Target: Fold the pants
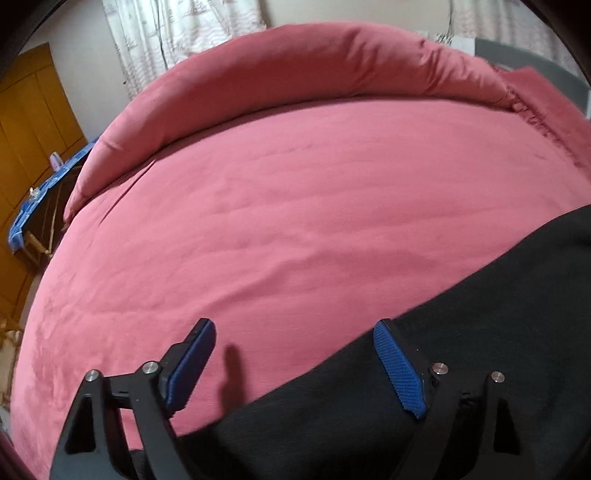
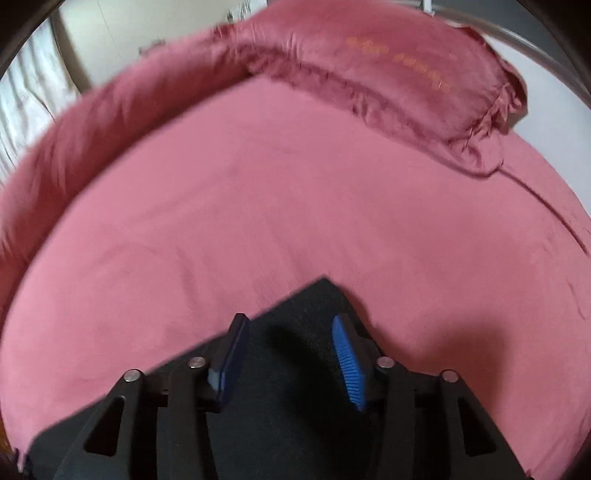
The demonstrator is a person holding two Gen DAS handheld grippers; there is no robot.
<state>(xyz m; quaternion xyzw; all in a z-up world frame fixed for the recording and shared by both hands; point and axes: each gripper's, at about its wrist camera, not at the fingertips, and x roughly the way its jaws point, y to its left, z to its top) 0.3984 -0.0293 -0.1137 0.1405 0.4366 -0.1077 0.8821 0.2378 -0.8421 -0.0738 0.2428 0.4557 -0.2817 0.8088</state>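
1. Left gripper (image 1: 293,332), a black two-finger claw with blue textured pads, has its jaws spread wide with nothing between them; it sits over the edge of the black fabric pants (image 1: 461,332).
2. One left pad (image 1: 194,363) is over bare pink bedding, while the other lies over the dark cloth. Whether either pad touches the surface cannot be told.
3. Right gripper (image 2: 290,326), of the same black build with blue ribbed pads, also has its jaws apart and holds nothing; both fingers sit above the pants (image 2: 280,424).
4. Those pants lie flat on the pink, slightly wrinkled bed sheet (image 1: 277,221), at the near edge of the bed. In the right wrist view a squared corner of the cloth points away from the camera, with the sheet (image 2: 258,203) stretching beyond it.
5. At the far side of the bed lies a long rolled pink quilt (image 1: 258,74), and beside it a frilled pink pillow with orange lettering (image 2: 406,74).
6. White patterned curtains (image 1: 177,33) hang behind the bed, and a yellow-brown wooden cupboard (image 1: 29,129) stands to the left.
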